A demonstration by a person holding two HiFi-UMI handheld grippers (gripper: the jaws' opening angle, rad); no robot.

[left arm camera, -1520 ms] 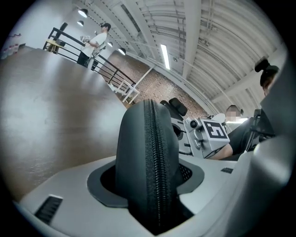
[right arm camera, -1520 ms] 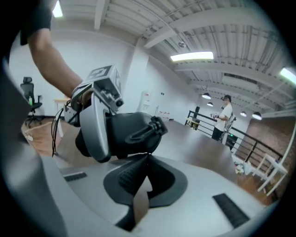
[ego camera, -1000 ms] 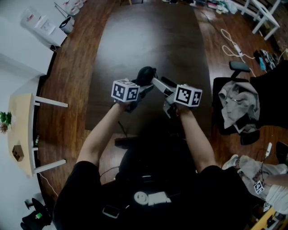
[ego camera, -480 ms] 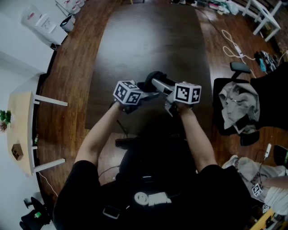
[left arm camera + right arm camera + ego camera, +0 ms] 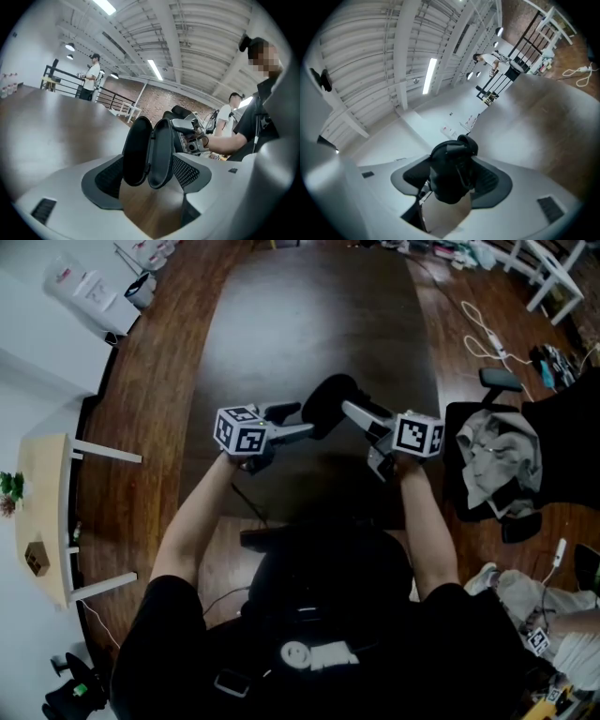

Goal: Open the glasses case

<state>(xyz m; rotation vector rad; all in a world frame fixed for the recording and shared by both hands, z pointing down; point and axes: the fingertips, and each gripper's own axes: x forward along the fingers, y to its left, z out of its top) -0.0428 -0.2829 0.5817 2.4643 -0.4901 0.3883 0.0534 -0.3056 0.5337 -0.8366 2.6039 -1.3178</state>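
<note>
A black glasses case (image 5: 328,401) hangs above the dark table (image 5: 319,306), held between my two grippers. My left gripper (image 5: 298,424) reaches it from the left and my right gripper (image 5: 362,414) from the right. In the left gripper view the case (image 5: 147,152) stands between the pads with its two shells parted in a narrow V, one shell against each pad. Those jaws are opening. In the right gripper view the case (image 5: 450,176) fills the gap between the pads and hides part of them. The right jaws are closing on it.
A black office chair (image 5: 497,465) draped with pale clothes stands right of the table. A white cable (image 5: 483,334) lies on the wooden floor. A light side table (image 5: 42,512) is at the far left. One person (image 5: 91,77) stands far off.
Both grippers have moved apart, the left cube leftward and the right cube rightward. The case has moved farther out over the table and its shells have spread.
</note>
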